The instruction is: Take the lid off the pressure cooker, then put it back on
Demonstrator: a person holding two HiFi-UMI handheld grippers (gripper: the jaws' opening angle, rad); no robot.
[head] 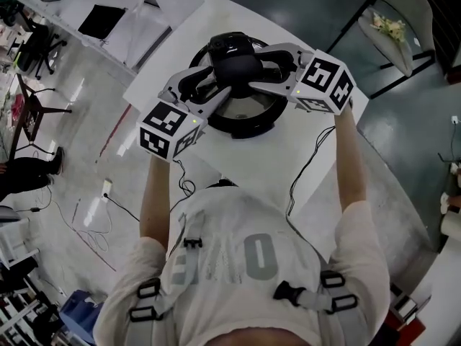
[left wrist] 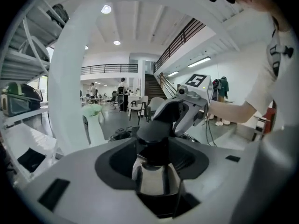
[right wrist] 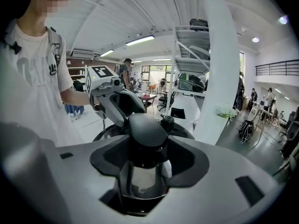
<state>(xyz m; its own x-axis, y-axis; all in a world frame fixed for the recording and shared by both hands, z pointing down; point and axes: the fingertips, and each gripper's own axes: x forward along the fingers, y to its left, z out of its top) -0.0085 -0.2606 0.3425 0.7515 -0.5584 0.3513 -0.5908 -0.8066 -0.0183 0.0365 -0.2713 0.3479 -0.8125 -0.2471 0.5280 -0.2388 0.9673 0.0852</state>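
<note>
The pressure cooker [head: 248,126] is stood on a white table [head: 310,150], below and just ahead of both hand-held grippers. Its lid [head: 243,107] is seen seated on the pot, level, with the black rim showing all round it. Whether the locking turn has been made cannot be told.

The black lid knob [head: 234,58] is approached from opposite sides. The left gripper [head: 216,86] is brought in from one side and the right gripper [head: 265,69] from the other, so each is seen just beyond the knob in the other's view. This opposed hold is judged to be chosen so that the lid can be twisted and lifted evenly, without tipping.

In the left gripper view the knob is framed squarely between the jaws, its black cap above and its shiny stem lower down. The dark pads appear to be pressed against its sides at a middling width. In the right gripper view the same knob is held in the same way, with the jaws a little wider. Both grippers are tilted gently downward, so the knob is gripped from the side rather than from above.

The lift is judged not yet begun. A slip of either pad off the rounded cap is the risk to be watched.
</note>
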